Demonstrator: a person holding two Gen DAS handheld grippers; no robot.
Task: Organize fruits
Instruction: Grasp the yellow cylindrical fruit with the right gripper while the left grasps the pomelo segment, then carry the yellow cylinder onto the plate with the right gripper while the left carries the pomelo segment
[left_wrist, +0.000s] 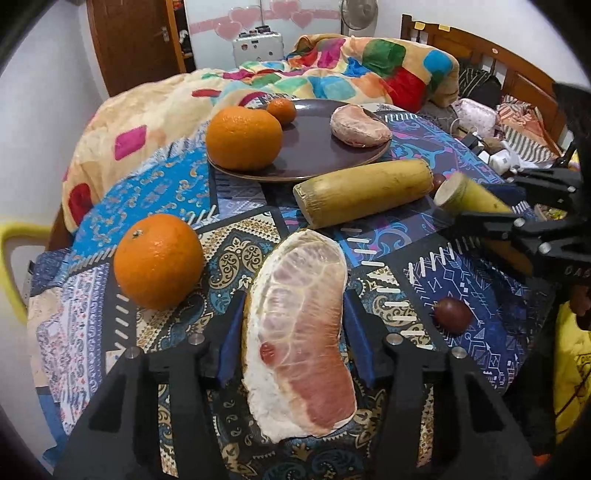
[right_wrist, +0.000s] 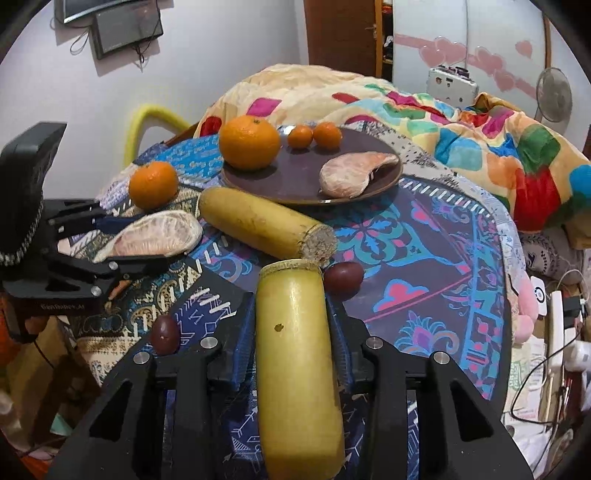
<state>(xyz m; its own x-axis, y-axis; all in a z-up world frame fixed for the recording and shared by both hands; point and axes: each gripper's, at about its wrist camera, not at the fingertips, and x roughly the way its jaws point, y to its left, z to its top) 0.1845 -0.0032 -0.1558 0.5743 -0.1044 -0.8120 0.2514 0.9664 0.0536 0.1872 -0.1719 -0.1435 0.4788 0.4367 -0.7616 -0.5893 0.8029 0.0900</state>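
My left gripper (left_wrist: 291, 325) is shut on a peeled pomelo segment (left_wrist: 299, 332), also seen from the right wrist view (right_wrist: 155, 234). My right gripper (right_wrist: 291, 328) is shut on a yellow sugarcane piece (right_wrist: 295, 354), seen in the left wrist view (left_wrist: 476, 201). A dark plate (left_wrist: 314, 147) holds a large orange (left_wrist: 243, 136), a small orange (left_wrist: 282, 110) and another pomelo segment (left_wrist: 358, 125). A second sugarcane piece (left_wrist: 364, 192) lies in front of the plate. A loose orange (left_wrist: 159, 262) sits on the cloth at my left.
Two dark passion fruits (right_wrist: 343, 278) (right_wrist: 165, 334) lie on the patterned tablecloth (right_wrist: 424, 258). A colourful blanket (left_wrist: 351, 70) is heaped behind the plate. A yellow chair back (right_wrist: 147, 122) stands at the far table edge. Cables and clutter (right_wrist: 554, 332) lie to the right.
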